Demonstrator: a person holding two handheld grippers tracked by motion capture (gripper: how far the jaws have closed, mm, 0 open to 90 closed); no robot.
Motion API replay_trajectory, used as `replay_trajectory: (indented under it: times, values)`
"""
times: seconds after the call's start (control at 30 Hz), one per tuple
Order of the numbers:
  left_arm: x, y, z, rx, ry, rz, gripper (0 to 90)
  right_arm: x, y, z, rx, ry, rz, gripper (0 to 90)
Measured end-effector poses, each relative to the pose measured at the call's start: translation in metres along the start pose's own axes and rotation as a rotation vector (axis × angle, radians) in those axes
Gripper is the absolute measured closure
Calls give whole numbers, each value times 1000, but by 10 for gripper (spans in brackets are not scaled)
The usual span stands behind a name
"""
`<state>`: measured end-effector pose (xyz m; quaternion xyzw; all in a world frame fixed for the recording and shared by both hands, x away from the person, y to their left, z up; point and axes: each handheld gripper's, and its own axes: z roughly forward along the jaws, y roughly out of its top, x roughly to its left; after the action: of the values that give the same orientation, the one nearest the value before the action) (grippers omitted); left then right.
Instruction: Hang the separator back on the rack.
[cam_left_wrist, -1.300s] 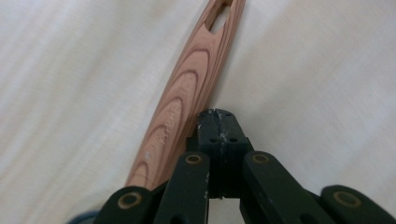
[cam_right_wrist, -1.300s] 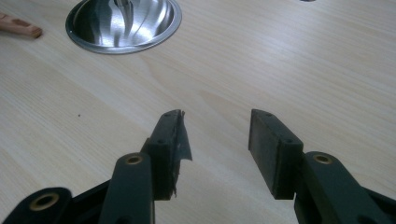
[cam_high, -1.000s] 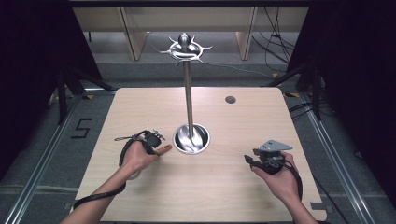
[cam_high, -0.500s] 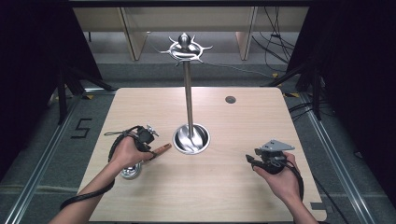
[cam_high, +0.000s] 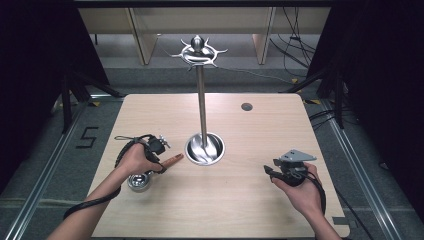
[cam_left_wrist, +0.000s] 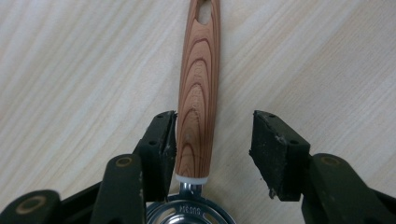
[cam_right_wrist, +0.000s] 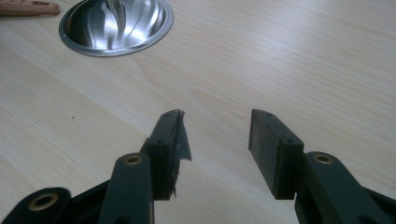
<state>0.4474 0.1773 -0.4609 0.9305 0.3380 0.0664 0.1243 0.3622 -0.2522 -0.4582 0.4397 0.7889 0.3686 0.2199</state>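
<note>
Left tool (cam_high: 156, 148) sits low over the tabletop (cam_high: 240, 200), left of the stand (cam_high: 202, 112). Its jaws have just been opening and now stand wide. In the left gripper view the ladle (cam_left_wrist: 198, 93) lies flat on the wood between them: wood-grain handle runs up and away from the camera, hanging hole at the far end, white collar and steel neck at the near end. The handle lies against the left pad; the right pad stands clear of it, so there is no grip. In the high view the ladle's steel bowl (cam_high: 139, 181) rests on the tabletop just below the left hand (cam_high: 135, 159), and the handle tip pokes out toward the stand's base, near but not touching it.

Right tool (cam_high: 286, 170) is held in the right hand (cam_high: 300, 192) above the tabletop, well apart from the ladle, right of the stand. The right gripper view shows its jaws parted with bare wood between them; the stand's shiny dished base (cam_right_wrist: 116, 25) lies farther off, upper left.

The stand is upright at mid-tabletop, with a hooked crown on top.
</note>
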Motion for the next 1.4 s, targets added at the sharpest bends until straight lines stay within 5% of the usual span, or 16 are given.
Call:
replay_trajectory:
  times: [0.07,0.33,0.37,0.43,0.53,0.6,0.67,0.8,0.97,1.07,1.13,1.23,1.33,1.4]
  values:
    - [2,2,3,20,8,10,500,4,2,-3,31,8,24,548]
    - [9,7,13,94,-6,32,517,2,0,1,21,11,-11,546]
    - [11,8,15,114,-9,39,526,4,1,-2,45,16,28,546]
    - [12,9,18,130,-14,34,531,3,1,-1,35,12,23,545]
    - [15,9,20,196,-37,46,559,3,1,-1,38,12,17,544]
    - [16,8,21,190,-37,46,567,4,1,-1,40,15,23,544]
    - [16,8,21,192,-37,44,604,1,0,2,13,10,-30,544]
    - [14,10,21,210,-41,41,636,3,0,1,15,8,-12,544]
    - [10,8,20,192,-33,47,678,0,1,2,20,23,-39,545]
    - [7,2,17,104,-24,9,679,3,0,2,20,17,2,544]
    - [7,0,14,90,-22,3,680,0,0,2,12,13,-41,544]
    - [5,-6,4,31,-17,-16,680,3,2,0,30,12,-12,544]
    - [7,-14,-10,-23,-32,12,681,5,1,0,35,16,12,544]
    - [4,-20,-17,-75,-13,-27,681,5,1,0,37,15,15,544]
